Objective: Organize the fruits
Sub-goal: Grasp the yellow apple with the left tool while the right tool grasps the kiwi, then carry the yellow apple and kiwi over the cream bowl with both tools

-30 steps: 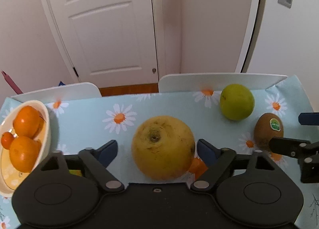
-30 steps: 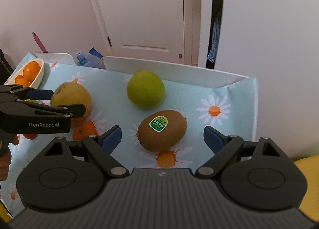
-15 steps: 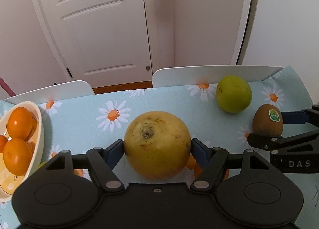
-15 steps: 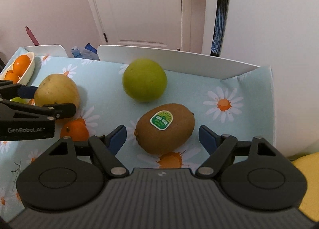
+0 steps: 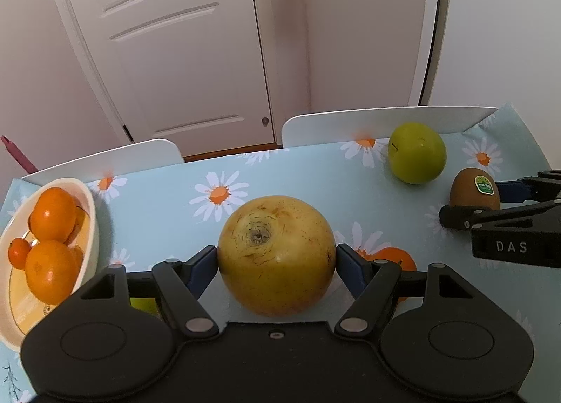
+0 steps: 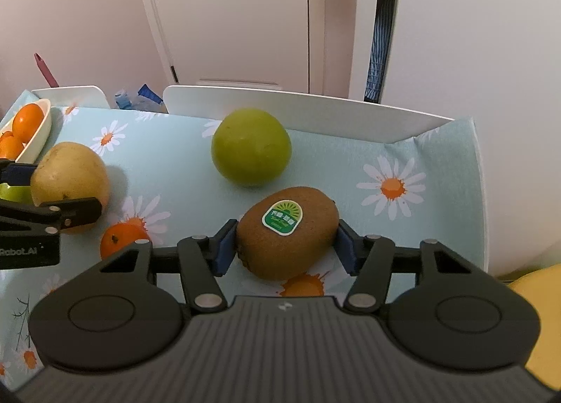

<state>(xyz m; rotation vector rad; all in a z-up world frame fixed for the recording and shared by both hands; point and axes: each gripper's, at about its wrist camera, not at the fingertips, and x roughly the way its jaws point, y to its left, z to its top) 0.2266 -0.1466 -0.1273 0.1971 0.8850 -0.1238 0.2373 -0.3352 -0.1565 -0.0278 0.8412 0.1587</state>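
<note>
Two grippers are working over a table (image 5: 168, 213) covered in a blue daisy cloth. The left gripper (image 5: 277, 263) is clamping its blue pads on the one yellow pear (image 5: 277, 255), which is sitting on the cloth with its dimpled end facing up and toward the camera; it is nearly round, so no long axis is showing. The right gripper (image 6: 285, 243) is closing its jaws around the one kiwi (image 6: 287, 231), and the pads are touching its two ends. The kiwi is lying on its side on the cloth with its long axis running left to right across the right wrist view, along the line between the pads, and its green sticker (image 6: 282, 218) is facing up.

One green apple (image 6: 250, 147) is resting just beyond the kiwi, apart from it, near the far edge of the table. One loose orange (image 6: 122, 240) is lying on the cloth between the pear and the kiwi, partly hidden behind the gripper fingers. One white bowl (image 5: 89, 213) is standing at the left edge of the table, holding two oranges (image 5: 52, 208) and one much smaller orange fruit (image 5: 19, 252). A bit of something green (image 5: 143, 305) is peeking out beside the bowl, behind the left gripper; what it is cannot be told.
</note>
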